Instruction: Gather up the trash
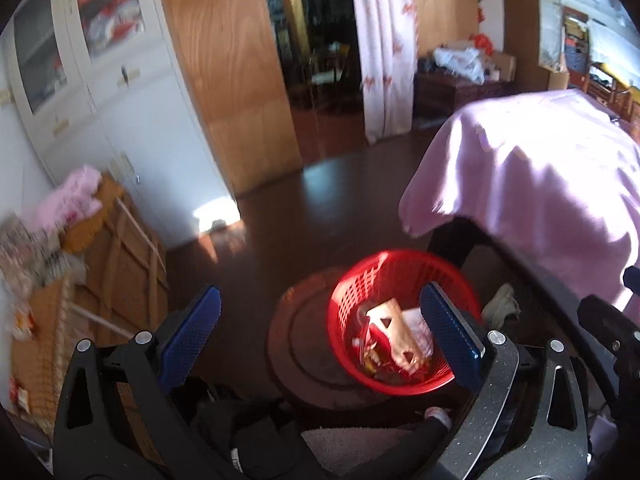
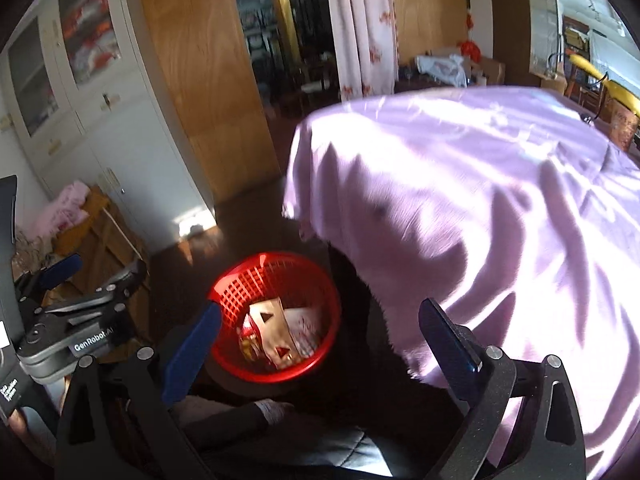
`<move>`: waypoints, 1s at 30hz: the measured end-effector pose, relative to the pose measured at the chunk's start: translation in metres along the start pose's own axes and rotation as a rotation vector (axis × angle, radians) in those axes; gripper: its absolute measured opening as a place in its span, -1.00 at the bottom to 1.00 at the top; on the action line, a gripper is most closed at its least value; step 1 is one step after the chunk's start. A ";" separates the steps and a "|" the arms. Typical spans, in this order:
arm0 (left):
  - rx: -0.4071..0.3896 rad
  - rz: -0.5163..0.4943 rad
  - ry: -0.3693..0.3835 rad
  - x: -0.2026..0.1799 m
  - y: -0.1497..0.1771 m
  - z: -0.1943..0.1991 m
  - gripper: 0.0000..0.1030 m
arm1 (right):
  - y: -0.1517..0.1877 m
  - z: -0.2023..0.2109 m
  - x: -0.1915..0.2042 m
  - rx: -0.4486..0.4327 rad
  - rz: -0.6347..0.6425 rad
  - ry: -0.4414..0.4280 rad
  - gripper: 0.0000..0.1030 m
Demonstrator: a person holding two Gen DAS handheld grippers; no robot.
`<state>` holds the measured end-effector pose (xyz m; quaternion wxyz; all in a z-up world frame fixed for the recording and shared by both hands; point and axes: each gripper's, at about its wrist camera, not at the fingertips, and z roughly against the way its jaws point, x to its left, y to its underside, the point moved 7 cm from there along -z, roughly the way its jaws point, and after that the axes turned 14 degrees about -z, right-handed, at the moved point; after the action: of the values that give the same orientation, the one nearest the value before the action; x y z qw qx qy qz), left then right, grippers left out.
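A pale wrapper point(image 1: 394, 334) lies in the red basket point(image 1: 348, 312) on the floor, its long axis slanting from upper left to lower right. Only the right view shows the left gripper point(image 2: 96, 276) from the side, beside the basket; its spread is unclear there, but its own view shows the jaws wide apart and empty. The right gripper point(image 2: 320, 344) is also spread wide and empty, above the basket, which sits by its left finger point(image 2: 192, 356).

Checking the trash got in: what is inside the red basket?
In the red basket lie a pale wrapper with triangular cut-outs and other crumpled, red-printed wrappers. Whatever is under them is hidden.
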<state>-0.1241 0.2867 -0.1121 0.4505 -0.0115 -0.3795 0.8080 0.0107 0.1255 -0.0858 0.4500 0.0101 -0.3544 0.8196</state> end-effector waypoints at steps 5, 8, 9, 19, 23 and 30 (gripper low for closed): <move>0.045 0.012 -0.006 0.010 0.009 -0.032 0.87 | 0.002 -0.030 0.005 0.067 0.002 0.032 0.88; 0.053 0.009 0.011 0.009 0.012 -0.041 0.87 | 0.004 -0.044 0.010 0.098 0.017 0.030 0.88; 0.058 0.008 0.017 0.009 0.014 -0.045 0.87 | 0.006 -0.049 0.011 0.110 0.024 0.035 0.88; 0.089 0.006 0.032 0.007 0.017 -0.059 0.87 | 0.016 -0.066 0.010 0.196 0.028 0.045 0.88; 0.066 0.006 0.026 0.006 0.014 -0.054 0.87 | 0.017 -0.061 0.010 0.186 0.035 0.046 0.88; 0.040 -0.009 0.025 0.001 0.008 -0.045 0.87 | 0.018 -0.055 0.009 0.162 0.042 0.052 0.88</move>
<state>-0.1145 0.3118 -0.1486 0.4593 -0.0109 -0.3577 0.8130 0.0087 0.1582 -0.1347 0.4393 0.0178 -0.2754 0.8549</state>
